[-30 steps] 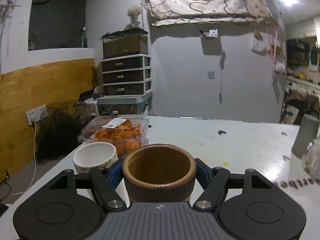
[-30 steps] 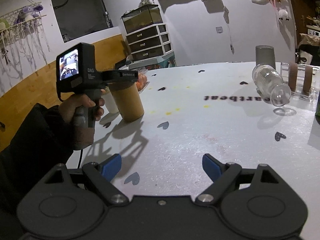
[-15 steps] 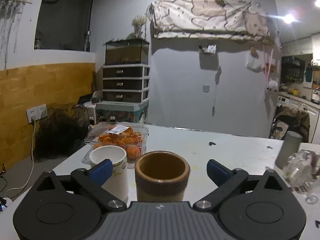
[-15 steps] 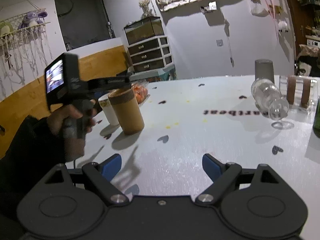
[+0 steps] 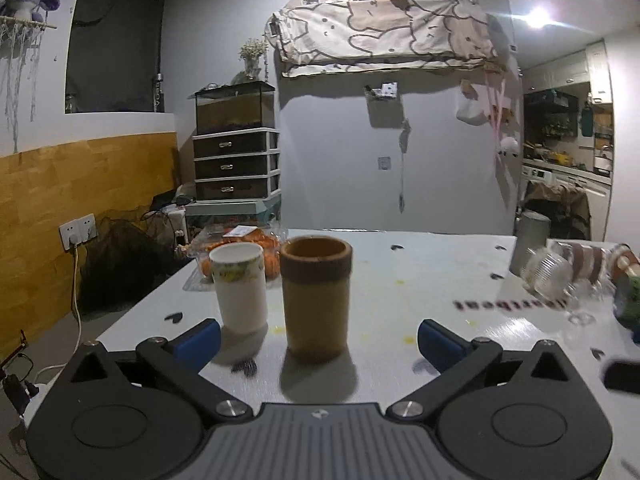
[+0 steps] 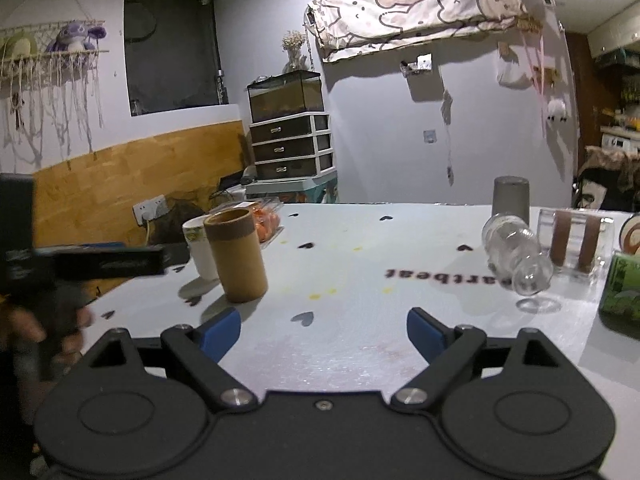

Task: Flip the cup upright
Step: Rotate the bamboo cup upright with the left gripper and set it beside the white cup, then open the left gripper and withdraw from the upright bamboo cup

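A tan cup with a brown rim band [image 5: 316, 296] stands upright on the white table, mouth up; it also shows in the right wrist view [image 6: 239, 255]. My left gripper [image 5: 318, 340] is open and empty, drawn back just in front of the cup, apart from it. In the right wrist view the left gripper's body [image 6: 92, 262] is at the left, held by a hand. My right gripper [image 6: 323, 330] is open and empty over the table's near middle.
A white paper cup [image 5: 239, 287] stands just left of the tan cup, with a clear box of oranges [image 5: 240, 246] behind. At the right are an upside-down grey cup [image 6: 511, 197], a clear glass on its side [image 6: 516, 252], a glass container [image 6: 575, 240] and a green can [image 6: 624, 286].
My left gripper opened, let go of the tan cup and drew back from it. The cup stays upright on the table. The right gripper stayed open.
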`<state>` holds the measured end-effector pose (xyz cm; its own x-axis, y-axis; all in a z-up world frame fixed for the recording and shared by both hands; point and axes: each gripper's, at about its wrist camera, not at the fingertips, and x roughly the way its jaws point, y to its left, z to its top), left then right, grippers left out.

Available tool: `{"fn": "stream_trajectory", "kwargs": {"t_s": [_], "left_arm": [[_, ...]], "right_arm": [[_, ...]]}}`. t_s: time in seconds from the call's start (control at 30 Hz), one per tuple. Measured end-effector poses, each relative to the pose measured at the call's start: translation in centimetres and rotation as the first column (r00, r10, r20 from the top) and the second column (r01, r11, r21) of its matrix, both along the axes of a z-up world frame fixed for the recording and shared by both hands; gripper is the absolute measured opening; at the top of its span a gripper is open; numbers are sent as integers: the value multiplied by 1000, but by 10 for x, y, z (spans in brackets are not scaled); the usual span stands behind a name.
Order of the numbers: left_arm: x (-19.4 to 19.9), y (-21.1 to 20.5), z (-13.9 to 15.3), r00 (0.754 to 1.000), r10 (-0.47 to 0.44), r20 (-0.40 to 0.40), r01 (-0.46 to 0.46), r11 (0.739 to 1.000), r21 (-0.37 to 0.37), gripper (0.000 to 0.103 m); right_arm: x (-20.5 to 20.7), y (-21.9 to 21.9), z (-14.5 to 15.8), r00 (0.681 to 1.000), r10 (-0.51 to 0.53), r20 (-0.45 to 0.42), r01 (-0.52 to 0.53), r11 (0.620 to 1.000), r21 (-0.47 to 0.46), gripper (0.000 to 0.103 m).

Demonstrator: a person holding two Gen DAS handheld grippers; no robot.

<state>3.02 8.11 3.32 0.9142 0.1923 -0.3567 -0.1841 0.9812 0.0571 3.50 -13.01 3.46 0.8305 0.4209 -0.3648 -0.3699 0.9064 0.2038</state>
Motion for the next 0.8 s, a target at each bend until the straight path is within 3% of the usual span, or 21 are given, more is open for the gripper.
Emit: {"fn": "stream_trajectory", "kwargs": {"t_s": [0.3,0.8], "left_arm": [[-43,-16,-11,999,-20,25,19,999,32,103],[-53,-17,-22,1000,7,4,-7,1000,-2,103]], "right_arm": [[-4,1,-4,999,-20,33,21,999,-35,96],[-11,4,-9,994,-86,62,93,989,-115,103]]}}
